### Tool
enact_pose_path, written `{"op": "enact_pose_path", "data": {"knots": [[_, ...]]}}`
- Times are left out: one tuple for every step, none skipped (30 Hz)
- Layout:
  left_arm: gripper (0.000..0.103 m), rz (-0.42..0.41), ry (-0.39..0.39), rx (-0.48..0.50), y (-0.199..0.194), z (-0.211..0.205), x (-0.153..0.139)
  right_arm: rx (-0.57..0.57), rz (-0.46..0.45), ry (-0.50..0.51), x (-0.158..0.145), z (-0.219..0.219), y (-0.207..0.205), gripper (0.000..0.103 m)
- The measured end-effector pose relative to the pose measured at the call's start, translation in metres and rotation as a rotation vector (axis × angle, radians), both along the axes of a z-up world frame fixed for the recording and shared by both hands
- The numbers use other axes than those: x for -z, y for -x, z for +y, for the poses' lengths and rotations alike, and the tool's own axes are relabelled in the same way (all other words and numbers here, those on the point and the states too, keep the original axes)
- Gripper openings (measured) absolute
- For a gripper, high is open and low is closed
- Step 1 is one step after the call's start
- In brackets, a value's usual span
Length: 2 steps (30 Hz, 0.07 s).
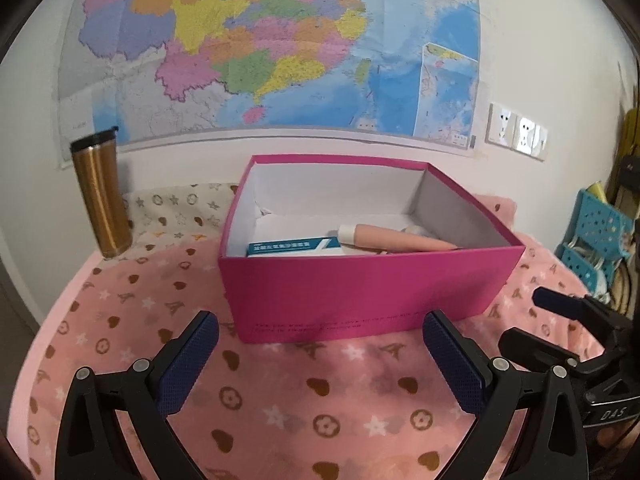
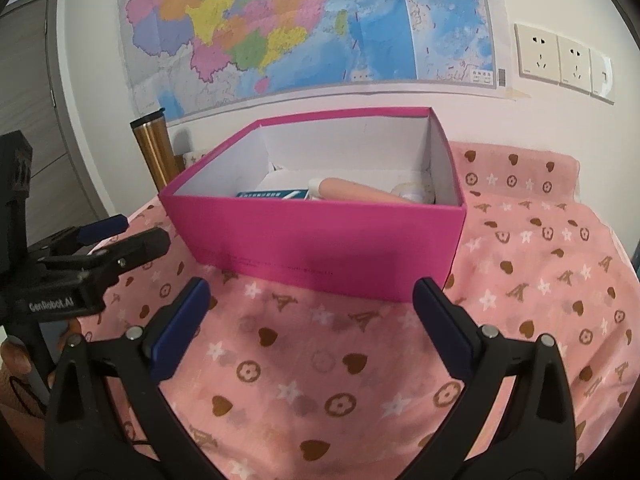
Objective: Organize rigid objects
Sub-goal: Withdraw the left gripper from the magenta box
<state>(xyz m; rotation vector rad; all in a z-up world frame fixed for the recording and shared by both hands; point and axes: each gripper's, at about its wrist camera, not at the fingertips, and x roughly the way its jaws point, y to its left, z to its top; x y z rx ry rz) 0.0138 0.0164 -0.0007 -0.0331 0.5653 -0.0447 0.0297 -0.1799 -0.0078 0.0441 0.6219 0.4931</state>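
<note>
Pink patterned cloth [image 1: 280, 392] covers the table, w/ a big wall map [image 1: 256, 40] behind and wall sockets [image 2: 560, 60] to the right. Magenta box [image 1: 360, 288] sits mid-table, open top. Inside: a teal-and-white carton [image 1: 292, 245] lying flat, a peach tube w/ white cap [image 1: 392, 240] resting partly over it, and something pale in the far right corner [image 2: 412, 192], too hidden to ID. Gold tumbler [image 1: 100, 200] stands upright left of the box, well apart from it, near the wall.

Left gripper [image 1: 320, 364] hangs in front of the box's near wall, jaws wide, nothing between them. Right gripper [image 2: 312, 328] is the same: jaws wide, empty, near the box's front right corner. Both sit side by side.

Judgement: most items look already boxed; the tumbler looks like the only loose rigid obj left, if it counts.

Risks from here:
- Tumbler is tall, smooth, narrow-based; a glancing pad or off-centre pinch probably tips it, esp. on soft cloth.
- Cloth can bunch or drag under a low finger and shift the box.
- Box walls are light card; a bump from either finger likely slides it.
- Grippers are close together, so crossing paths toward the tumbler risks a clash.
</note>
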Motion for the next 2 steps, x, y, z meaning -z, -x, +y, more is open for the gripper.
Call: {"op": "enact_pose_path", "data": {"knots": [[0.103,-0.004,0.001,0.002,0.0017,-0.0003,0.0002,-0.003,0.002,0.001,0.0007,-0.0011,0.0002,0.102],[0.103,0.0,0.006,0.009,0.002,-0.0004,0.001,-0.007,0.008,0.002,0.0014,-0.0027,-0.0005,0.102]]}}
